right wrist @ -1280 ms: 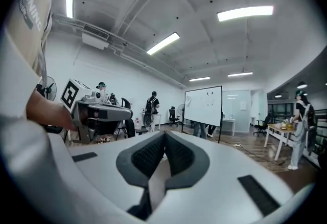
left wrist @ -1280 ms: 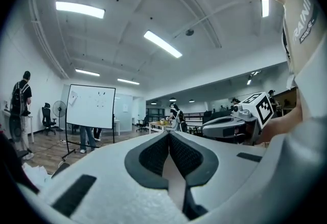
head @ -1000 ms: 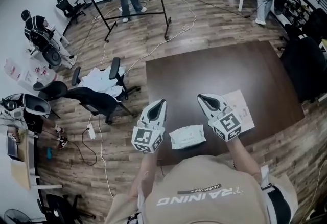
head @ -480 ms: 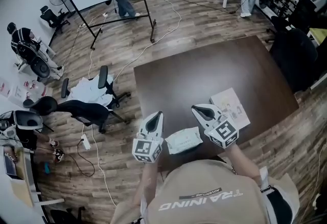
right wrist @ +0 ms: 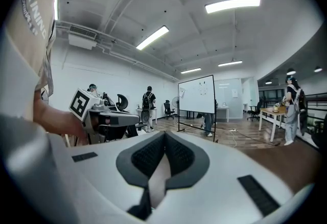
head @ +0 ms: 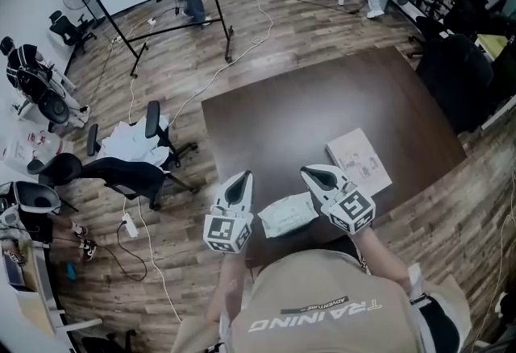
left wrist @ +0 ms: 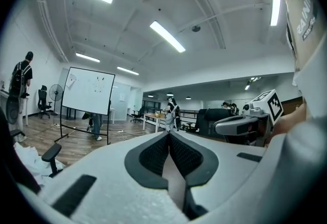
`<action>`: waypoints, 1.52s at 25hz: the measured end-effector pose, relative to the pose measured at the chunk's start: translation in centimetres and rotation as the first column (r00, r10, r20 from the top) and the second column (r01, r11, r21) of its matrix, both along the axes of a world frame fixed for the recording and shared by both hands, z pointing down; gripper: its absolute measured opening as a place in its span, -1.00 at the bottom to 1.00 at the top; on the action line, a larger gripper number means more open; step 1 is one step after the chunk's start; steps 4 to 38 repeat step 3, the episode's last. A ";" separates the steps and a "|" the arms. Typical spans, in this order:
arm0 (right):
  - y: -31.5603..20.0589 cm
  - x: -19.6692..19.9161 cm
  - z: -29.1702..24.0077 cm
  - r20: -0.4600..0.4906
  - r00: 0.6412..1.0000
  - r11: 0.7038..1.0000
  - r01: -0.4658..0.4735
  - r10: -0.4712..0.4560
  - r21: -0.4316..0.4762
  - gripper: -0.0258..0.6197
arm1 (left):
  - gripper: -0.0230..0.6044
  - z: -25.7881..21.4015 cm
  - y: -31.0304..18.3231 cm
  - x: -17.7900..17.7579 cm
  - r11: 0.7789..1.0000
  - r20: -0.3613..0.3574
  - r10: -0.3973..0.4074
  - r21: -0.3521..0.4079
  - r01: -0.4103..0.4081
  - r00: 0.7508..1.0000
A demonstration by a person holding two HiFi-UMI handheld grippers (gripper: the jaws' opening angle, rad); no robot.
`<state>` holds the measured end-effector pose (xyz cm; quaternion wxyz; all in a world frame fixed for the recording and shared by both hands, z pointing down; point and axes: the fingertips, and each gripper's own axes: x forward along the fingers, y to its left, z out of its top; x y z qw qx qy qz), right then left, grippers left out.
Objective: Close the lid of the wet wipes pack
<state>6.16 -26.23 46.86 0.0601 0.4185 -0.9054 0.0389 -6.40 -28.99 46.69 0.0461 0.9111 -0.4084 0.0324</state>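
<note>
1. Head view, left gripper: jaws together, nothing between them, held just left of the pack and pointing level across the room.
2. Pack: flat at the tabletop's near edge, between both grippers; lid too small to read.
3. Right gripper: jaws together, empty, just right of the pack.
4. Handling: probably best to steady the pack with one tip and press the lid flat with the other.
5. Change: the right gripper has drawn nearer the pack; the pack is unmoved.
</note>
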 end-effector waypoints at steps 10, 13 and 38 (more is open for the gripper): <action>0.3 -0.1 -0.1 -0.007 1.000 1.000 -0.001 0.001 -0.004 -0.88 | -0.89 -0.6 0.6 0.4 1.000 0.004 0.020 0.013 -0.020 1.000; 0.3 -0.1 -0.1 -0.007 1.000 1.000 -0.001 0.001 -0.004 -0.88 | -0.89 -0.6 0.6 0.4 1.000 0.004 0.020 0.013 -0.020 1.000; 0.3 -0.1 -0.1 -0.007 1.000 1.000 -0.001 0.001 -0.004 -0.88 | -0.89 -0.6 0.6 0.4 1.000 0.004 0.020 0.013 -0.020 1.000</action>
